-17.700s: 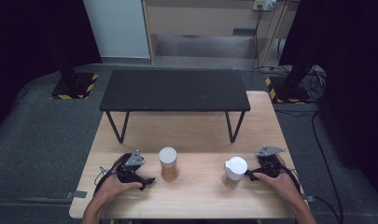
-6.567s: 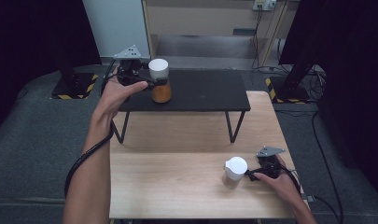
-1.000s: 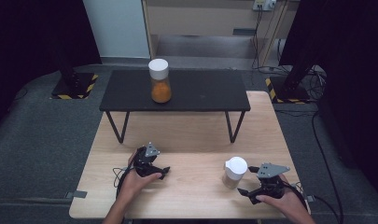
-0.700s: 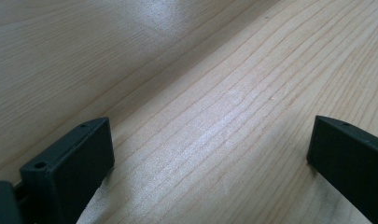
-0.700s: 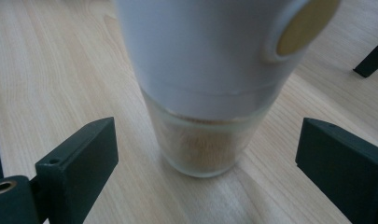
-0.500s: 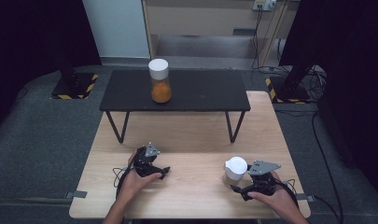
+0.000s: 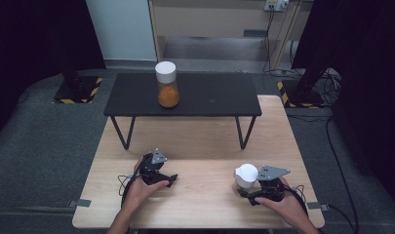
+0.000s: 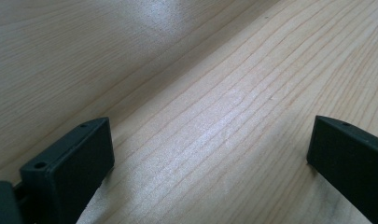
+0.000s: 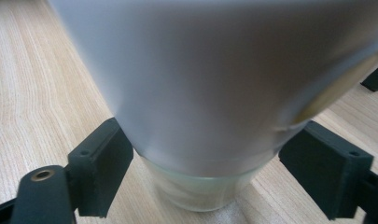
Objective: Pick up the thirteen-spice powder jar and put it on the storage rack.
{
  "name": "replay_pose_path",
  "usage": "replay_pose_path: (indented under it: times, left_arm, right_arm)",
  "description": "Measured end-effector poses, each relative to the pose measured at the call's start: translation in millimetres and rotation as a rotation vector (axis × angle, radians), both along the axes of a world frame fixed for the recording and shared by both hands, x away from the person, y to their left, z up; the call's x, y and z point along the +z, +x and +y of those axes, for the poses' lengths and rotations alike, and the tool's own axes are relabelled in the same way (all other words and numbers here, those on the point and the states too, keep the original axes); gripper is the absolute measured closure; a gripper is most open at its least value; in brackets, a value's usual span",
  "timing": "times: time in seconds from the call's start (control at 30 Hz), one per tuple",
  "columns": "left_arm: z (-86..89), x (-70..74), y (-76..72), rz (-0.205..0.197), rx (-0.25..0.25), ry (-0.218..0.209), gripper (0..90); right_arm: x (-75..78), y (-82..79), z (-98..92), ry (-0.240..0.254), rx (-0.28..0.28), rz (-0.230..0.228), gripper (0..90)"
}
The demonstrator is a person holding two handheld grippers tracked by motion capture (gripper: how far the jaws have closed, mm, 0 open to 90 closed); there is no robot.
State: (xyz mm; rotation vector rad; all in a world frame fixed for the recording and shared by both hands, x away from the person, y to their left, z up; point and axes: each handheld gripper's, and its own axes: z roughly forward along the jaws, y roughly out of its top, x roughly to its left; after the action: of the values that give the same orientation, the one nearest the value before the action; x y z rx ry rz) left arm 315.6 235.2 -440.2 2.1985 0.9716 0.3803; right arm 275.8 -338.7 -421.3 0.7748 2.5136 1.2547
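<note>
My right claw (image 9: 200, 177) has just been closing around the white-capped jar (image 7: 246, 176), which stands at about 4 o'clock on the counter (image 7: 205, 146); the jaws flank it just under the cap, and I can't tell if the pads press yet. I judge it light, rigid, with a smooth clear wall that may slip, so below the cap suits. My left claw (image 8: 210, 154) rests released, nothing between its jaws.
</note>
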Motion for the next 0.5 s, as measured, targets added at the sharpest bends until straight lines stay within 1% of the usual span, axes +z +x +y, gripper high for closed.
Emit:
replay_pose_path:
  times: [0.07,0.3,0.4,0.5]
  left_arm:
    - [0.0,0.0,0.0,0.0,0.0,0.0,0.0]
    - [0.2,0.0,0.2,0.0,-0.001,0.0,0.0]
    - [0.3,0.0,0.5,0.0,-0.003,0.0,0.0]
    - [0.3,0.0,0.4,0.0,-0.003,0.0,0.0]
  right_arm:
    - [-0.4,0.2,-0.2,0.003,0.0,0.0,21.1]
    - [-0.2,0.4,1.2,0.009,0.011,-0.01,30.1]
    - [-0.1,0.1,2.6,0.005,0.011,-0.013,31.1]
    - [0.5,0.8,2.5,0.006,0.008,-0.006,31.1]
